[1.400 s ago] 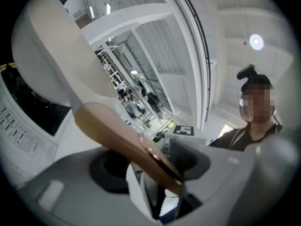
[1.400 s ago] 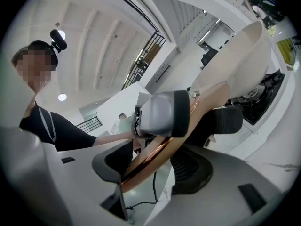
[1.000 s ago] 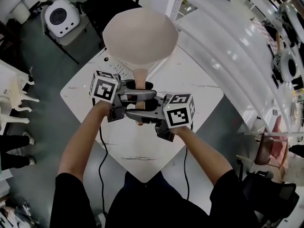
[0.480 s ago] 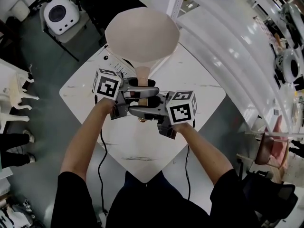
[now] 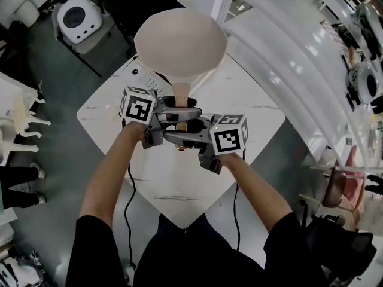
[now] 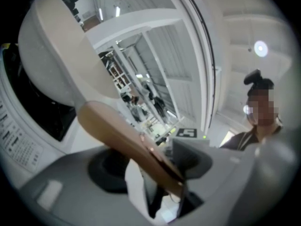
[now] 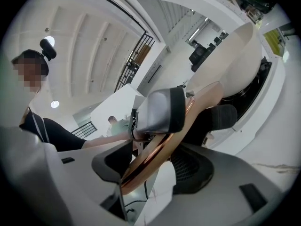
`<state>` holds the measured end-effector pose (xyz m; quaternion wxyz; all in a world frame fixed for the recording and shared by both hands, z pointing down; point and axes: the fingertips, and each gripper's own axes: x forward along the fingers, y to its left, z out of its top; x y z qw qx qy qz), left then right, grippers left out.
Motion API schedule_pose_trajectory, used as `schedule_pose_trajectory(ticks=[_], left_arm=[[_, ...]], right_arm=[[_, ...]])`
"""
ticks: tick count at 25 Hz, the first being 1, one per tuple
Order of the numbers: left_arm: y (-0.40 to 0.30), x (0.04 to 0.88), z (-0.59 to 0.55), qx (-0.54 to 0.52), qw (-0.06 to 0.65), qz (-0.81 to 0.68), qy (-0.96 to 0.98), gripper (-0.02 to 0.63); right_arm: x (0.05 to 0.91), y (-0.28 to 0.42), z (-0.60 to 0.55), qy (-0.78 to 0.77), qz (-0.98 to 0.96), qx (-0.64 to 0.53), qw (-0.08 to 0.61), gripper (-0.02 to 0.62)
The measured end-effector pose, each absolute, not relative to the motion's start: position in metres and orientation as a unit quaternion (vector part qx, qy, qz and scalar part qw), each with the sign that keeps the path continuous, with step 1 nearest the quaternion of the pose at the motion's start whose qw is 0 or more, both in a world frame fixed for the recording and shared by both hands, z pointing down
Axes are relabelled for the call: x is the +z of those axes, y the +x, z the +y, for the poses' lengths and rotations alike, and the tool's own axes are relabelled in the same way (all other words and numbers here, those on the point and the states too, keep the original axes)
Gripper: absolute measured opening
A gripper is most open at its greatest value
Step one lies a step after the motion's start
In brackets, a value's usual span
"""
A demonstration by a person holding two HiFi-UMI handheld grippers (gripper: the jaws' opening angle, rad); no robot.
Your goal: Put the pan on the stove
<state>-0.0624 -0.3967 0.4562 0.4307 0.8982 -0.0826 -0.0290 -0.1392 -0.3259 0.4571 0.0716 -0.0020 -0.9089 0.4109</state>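
Note:
A beige pan point(image 5: 179, 43) sits over the white stove point(image 5: 142, 81) at the table's far corner. Its brown handle point(image 5: 180, 93) points back at me. My left gripper point(image 5: 178, 109) reaches in from the left with its jaws around the handle. They have just been opening and stand slightly off it. Closer to me, my right gripper point(image 5: 179, 141) is shut on the handle's near end. The left gripper view shows the handle point(image 6: 122, 135) crossing between the pads, with the pan point(image 6: 51, 55) above the stove's panel point(image 6: 21, 131). In the right gripper view the handle point(image 7: 160, 149) lies under the upper finger point(image 7: 162, 109).
The stove stands on a white marble-look table point(image 5: 245, 115), set cornerwise to me. Black cables point(image 5: 127, 184) hang off its near edges. A white round appliance point(image 5: 75, 20) rests on a chair at the far left. White curved panels point(image 5: 287, 58) run along the right.
The pan and both grippers hold almost the same place. Nothing else has visibly moved.

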Motion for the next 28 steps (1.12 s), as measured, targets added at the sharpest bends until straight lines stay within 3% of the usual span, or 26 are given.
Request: schedule_pose_trajectory(ticks=[5,23,26,28], left_arm=[[-0.07,0.454,-0.397,-0.034,0.421,-0.108,0.9,0.33],[-0.111,0.432,-0.349,-0.083,0.43,-0.19,0.879,0.33],[-0.119,0.426,-0.338,-0.081,0.422,-0.234,0.872,0.293],[-0.128,0.424,-0.333,-0.072,0.404,-0.283,0.867,0.22]], right_arm=[[0.455,-0.135,-0.328,0.024,-0.91,0.41,0.065,0.232],[0.433,-0.079,-0.289,0.123,-0.905,0.405,0.04,0.242],[0.427,-0.062,-0.288,0.173,-0.907,0.382,0.045,0.242],[0.423,-0.051,-0.287,0.213,-0.913,0.344,0.054,0.239]])
